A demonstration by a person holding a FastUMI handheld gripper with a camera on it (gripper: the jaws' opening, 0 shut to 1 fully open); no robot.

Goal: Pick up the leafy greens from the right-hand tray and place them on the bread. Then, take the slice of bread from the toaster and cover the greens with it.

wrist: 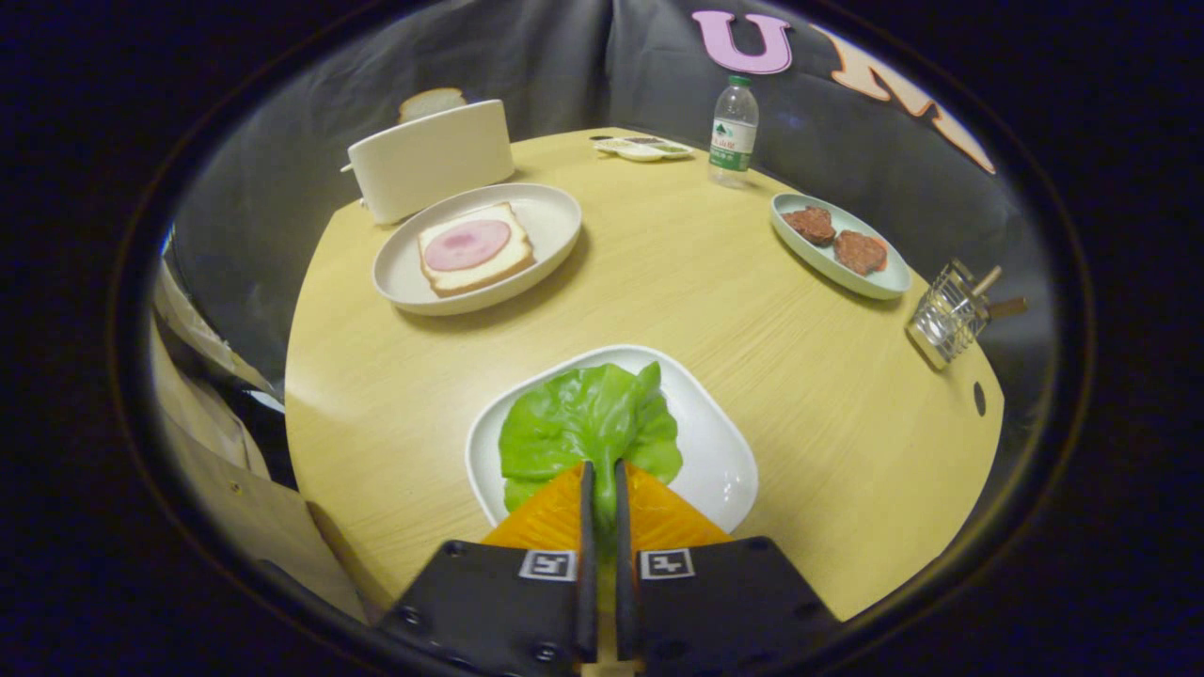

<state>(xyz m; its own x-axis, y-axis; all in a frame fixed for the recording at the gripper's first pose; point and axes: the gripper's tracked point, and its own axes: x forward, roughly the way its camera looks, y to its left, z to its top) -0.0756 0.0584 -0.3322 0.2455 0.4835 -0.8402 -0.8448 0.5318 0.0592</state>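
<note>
On the white tray (724,451) just before the bread (475,249), my claw (602,480) is nearly closed, both fingers pinching the near edge of the leafy greens (583,423). I judge the leaf light, soft and floppy, so the edge grip suits it.

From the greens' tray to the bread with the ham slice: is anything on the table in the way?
Nothing visible. The jaws of the gripper are nearly shut on the leafy greens over the white tray. Bare tabletop lies between it and the plate holding the bread.

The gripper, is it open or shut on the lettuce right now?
Shut on the leafy greens: the gripper has its fingers nearly together, pinching the leaf's near edge over the white tray.
</note>
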